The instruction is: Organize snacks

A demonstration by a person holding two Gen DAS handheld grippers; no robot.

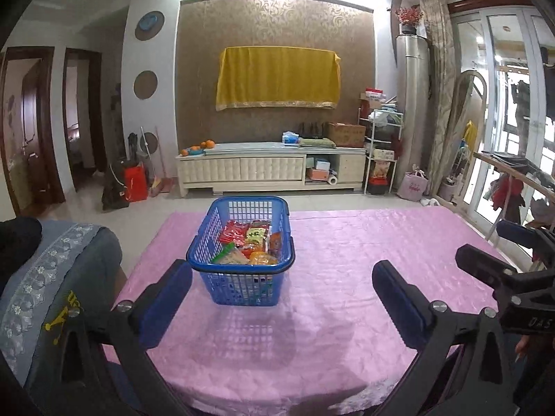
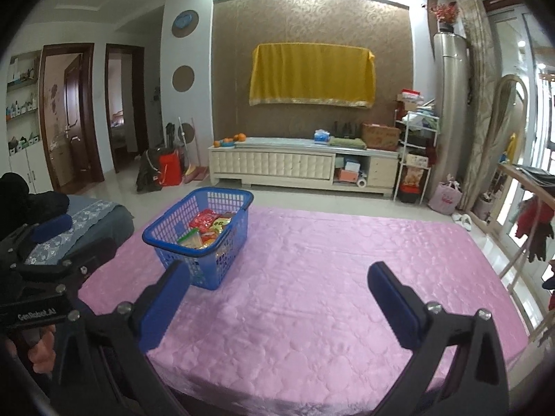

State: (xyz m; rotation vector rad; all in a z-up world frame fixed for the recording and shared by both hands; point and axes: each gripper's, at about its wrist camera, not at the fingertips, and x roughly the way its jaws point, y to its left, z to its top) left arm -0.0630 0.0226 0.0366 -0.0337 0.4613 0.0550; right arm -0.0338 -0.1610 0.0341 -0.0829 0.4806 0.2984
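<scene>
A blue plastic basket (image 1: pixel 242 284) stands on the pink tablecloth (image 1: pixel 347 260), holding several snack packets (image 1: pixel 248 241) in red, yellow, green and orange. It also shows left of centre in the right wrist view (image 2: pixel 163 235), with the snack packets (image 2: pixel 206 230) inside. My left gripper (image 1: pixel 282 274) is open and empty, just in front of the basket. My right gripper (image 2: pixel 279 277) is open and empty, to the right of the basket over bare cloth (image 2: pixel 329 277). Each gripper shows at the edge of the other's view.
A chair with a grey-blue cover (image 1: pixel 52 277) stands at the table's left side. Beyond the table are a white TV cabinet (image 1: pixel 270 168), a shelf rack (image 1: pixel 381 152) and glass doors (image 1: pixel 503 104) on the right.
</scene>
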